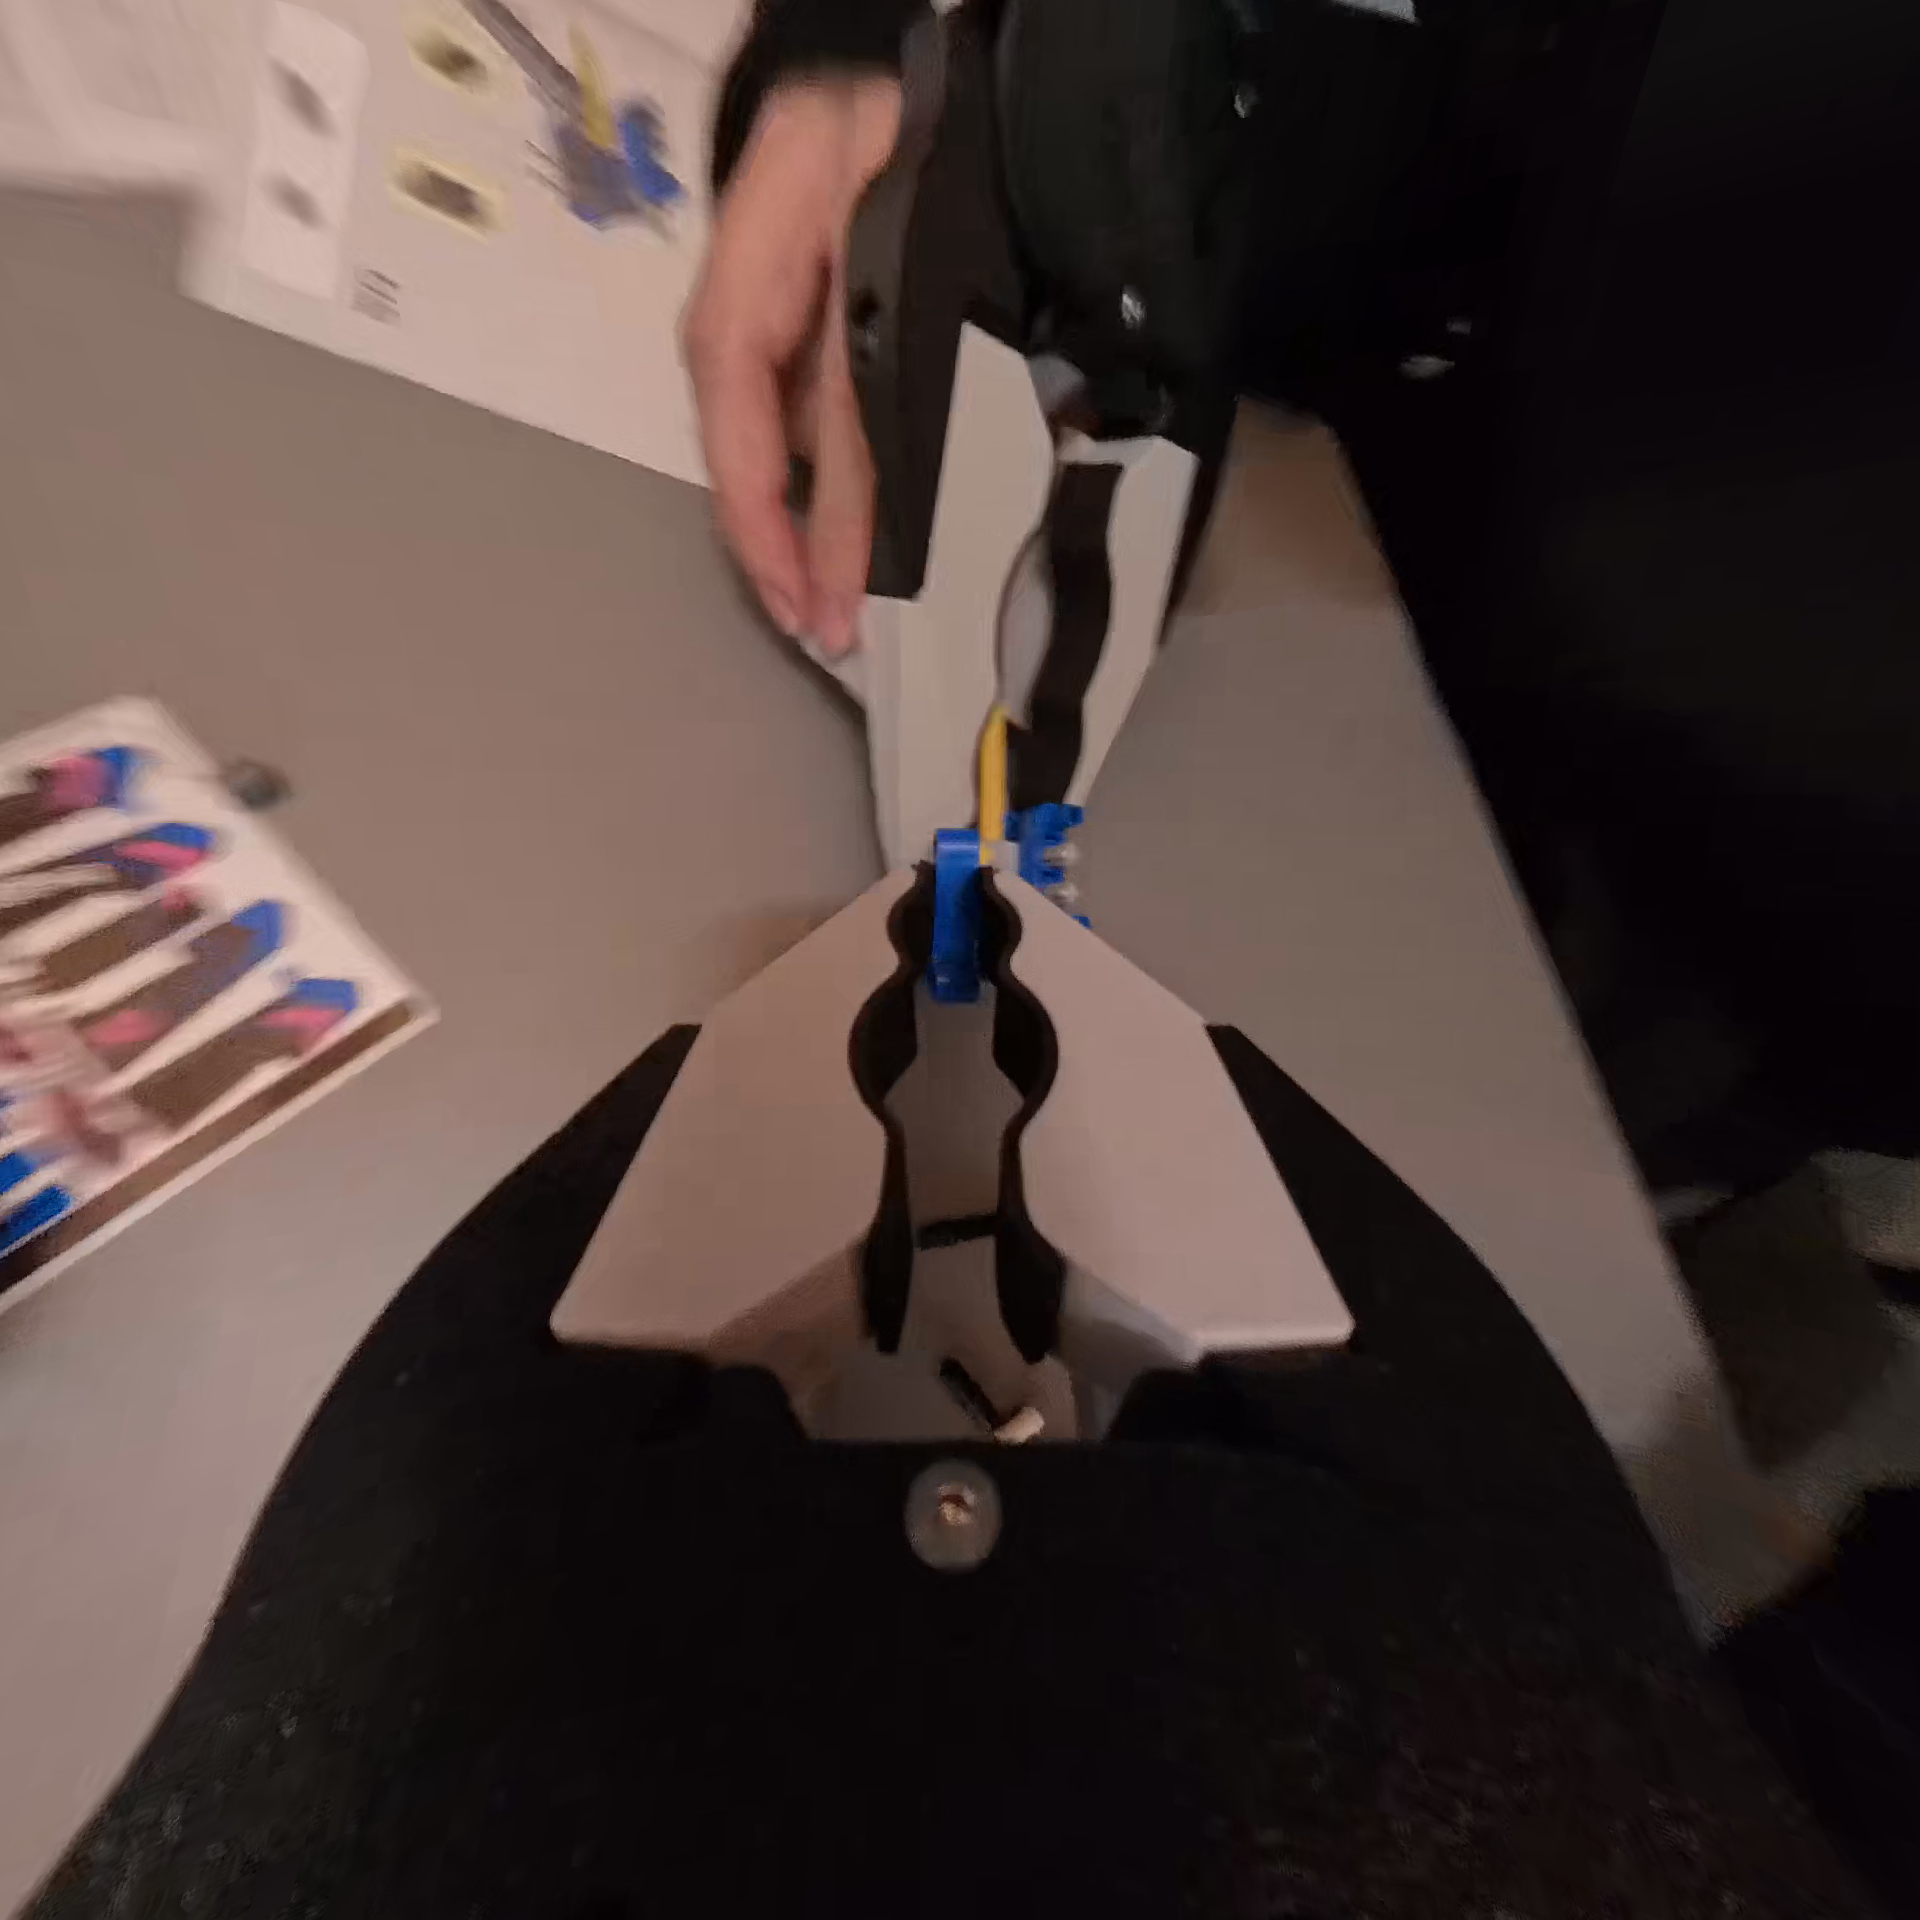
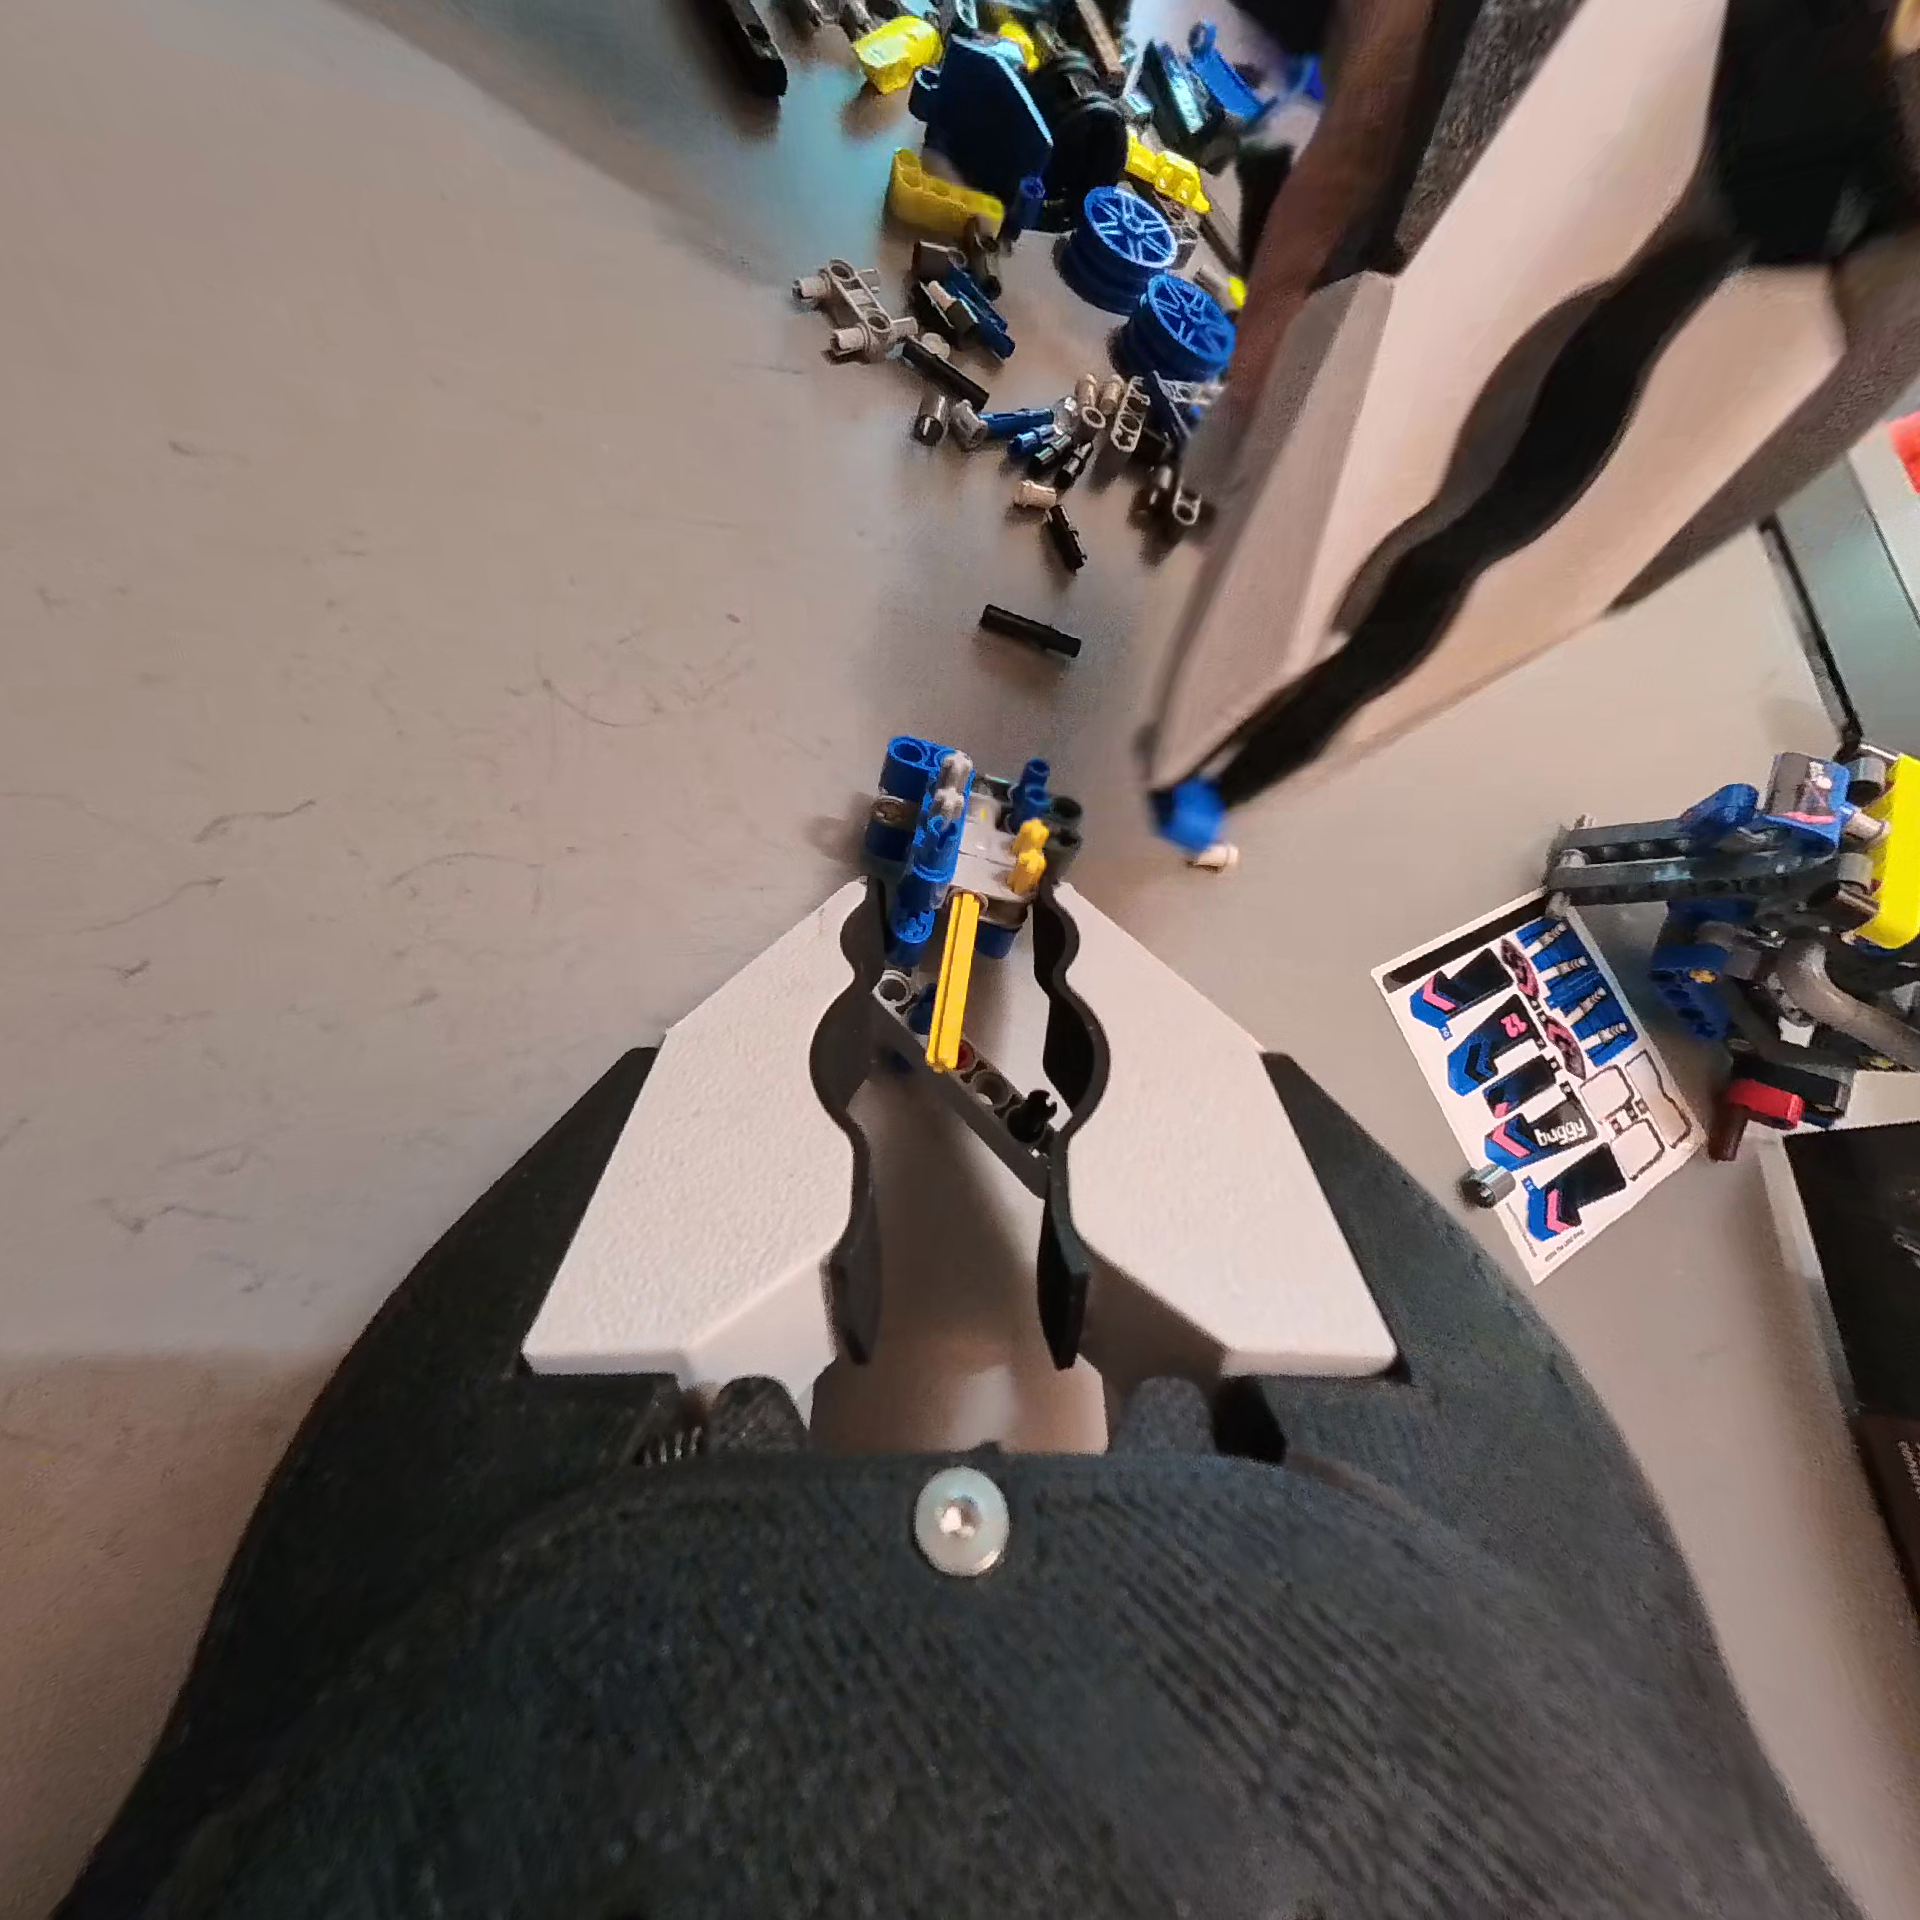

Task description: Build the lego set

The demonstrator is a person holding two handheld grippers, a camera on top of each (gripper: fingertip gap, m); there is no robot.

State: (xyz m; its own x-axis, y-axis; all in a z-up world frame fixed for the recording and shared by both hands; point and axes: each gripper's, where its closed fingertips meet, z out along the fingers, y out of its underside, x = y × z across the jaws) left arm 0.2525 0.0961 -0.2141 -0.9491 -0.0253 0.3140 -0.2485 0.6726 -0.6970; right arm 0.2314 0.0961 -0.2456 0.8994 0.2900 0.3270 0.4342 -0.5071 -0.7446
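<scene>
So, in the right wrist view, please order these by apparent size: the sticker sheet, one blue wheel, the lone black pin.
1. sticker sheet
2. blue wheel, though it lies farther from the camera, so it is perhaps less small than it looks
3. black pin

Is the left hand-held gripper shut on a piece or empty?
Shut on a small blue piece: the left hand-held gripper pinches it at its fingertips, as the right wrist view also shows.

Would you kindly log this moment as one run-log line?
left gripper: shut on blue piece | right gripper: shut on sub-assembly | pieces apart
</scene>
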